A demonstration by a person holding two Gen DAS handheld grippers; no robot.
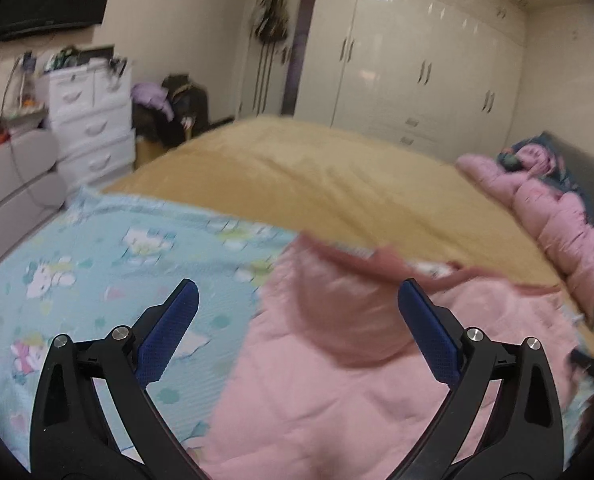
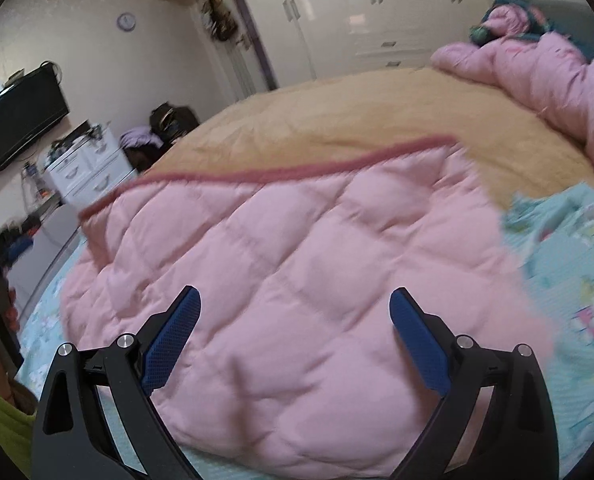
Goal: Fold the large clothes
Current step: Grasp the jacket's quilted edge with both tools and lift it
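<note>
While both sets of jaws stand wide apart with nothing clamped between them, the pink quilted garment [image 2: 297, 280] lies directly ahead of and below each. The right gripper [image 2: 295, 300] hovers over the middle of it, with padded fabric filling the whole space in front of its blue pads [image 2: 169, 344], so the right hand looks the nearer to the bulk of the cloth. The left gripper [image 1: 297, 294] sits over the garment's left margin, where pink meets the pale blue cartoon-print sheet [image 1: 77, 264]; one pad is over the sheet, the other over the pink. Whether any pad touches the cloth cannot be told. In the right wrist view the garment spreads wide and flat, stitched in squares, puffy and soft, its long dark-pink trimmed edge [image 2: 281, 168] running slantwise on the far side. Beyond it the tan bedcover [image 2: 357, 112] stretches away, and a second pink padded piece [image 2: 545, 76] lies bunched by the headboard, well apart.
</note>
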